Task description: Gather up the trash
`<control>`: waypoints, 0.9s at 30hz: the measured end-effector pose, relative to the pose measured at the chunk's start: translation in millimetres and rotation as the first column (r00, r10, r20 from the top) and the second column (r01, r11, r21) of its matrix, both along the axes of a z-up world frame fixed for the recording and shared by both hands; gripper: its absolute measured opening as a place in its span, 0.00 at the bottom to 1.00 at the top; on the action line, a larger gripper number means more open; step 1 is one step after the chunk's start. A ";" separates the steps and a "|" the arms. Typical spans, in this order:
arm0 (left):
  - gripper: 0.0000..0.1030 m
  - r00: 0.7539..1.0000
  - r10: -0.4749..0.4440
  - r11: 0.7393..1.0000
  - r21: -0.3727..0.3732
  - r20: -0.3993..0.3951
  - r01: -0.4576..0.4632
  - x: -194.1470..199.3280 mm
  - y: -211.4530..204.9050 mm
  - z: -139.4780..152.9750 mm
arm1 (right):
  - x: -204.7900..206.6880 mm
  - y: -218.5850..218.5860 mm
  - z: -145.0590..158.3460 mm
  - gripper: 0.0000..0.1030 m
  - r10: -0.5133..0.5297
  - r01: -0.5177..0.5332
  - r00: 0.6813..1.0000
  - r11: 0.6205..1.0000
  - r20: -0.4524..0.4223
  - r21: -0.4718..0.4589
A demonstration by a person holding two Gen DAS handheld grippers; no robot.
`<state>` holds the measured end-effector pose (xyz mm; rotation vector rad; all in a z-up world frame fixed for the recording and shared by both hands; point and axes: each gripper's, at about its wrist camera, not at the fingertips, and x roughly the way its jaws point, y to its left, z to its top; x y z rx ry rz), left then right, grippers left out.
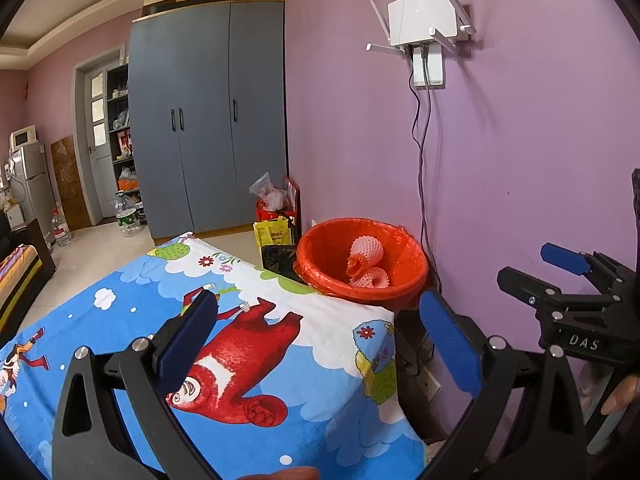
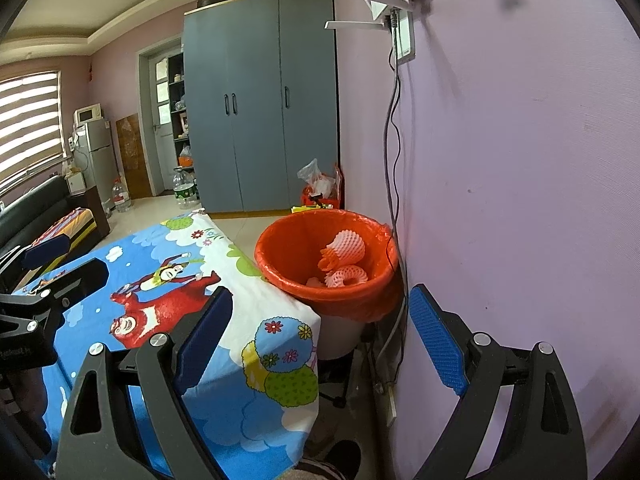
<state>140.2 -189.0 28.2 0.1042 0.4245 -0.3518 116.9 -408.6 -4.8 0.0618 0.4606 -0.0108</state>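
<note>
A bin lined with a red bag stands beside the table's far right corner against the purple wall; it also shows in the right wrist view. Inside lie white foam fruit nets. My left gripper is open and empty above the cartoon tablecloth. My right gripper is open and empty, near the table's corner, short of the bin. The right gripper shows at the right in the left wrist view; the left gripper shows at the left in the right wrist view.
The table under the cartoon cloth fills the lower left. A blue wardrobe stands at the back, with bags on the floor beside it. Cables hang down the wall from a router to a power strip.
</note>
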 end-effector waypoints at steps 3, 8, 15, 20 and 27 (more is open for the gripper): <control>0.95 1.000 -0.007 1.000 0.000 -0.004 0.007 0.1 -1.0 -0.5 | -1.1 0.2 0.5 0.82 0.006 -0.006 1.000 1.000 0.001 -0.003; 0.95 1.000 0.001 1.000 -0.004 0.000 -0.001 0.4 1.2 -0.8 | -2.8 0.6 0.2 0.82 0.010 -0.010 1.000 1.000 0.005 -0.003; 0.95 1.000 0.004 1.000 0.007 0.007 -0.004 4.5 1.0 -5.0 | -3.9 1.2 -0.1 0.82 0.021 -0.021 1.000 1.000 0.016 0.000; 0.95 1.000 0.006 1.000 0.021 -0.001 -0.006 7.5 -0.6 -10.7 | -3.4 5.1 -0.9 0.82 0.032 -0.032 0.999 0.999 0.015 -0.002; 0.95 1.000 0.017 1.000 0.004 -0.008 -0.017 10.7 4.2 -11.8 | -3.2 10.0 -1.4 0.82 0.041 -0.041 0.999 0.999 0.014 -0.004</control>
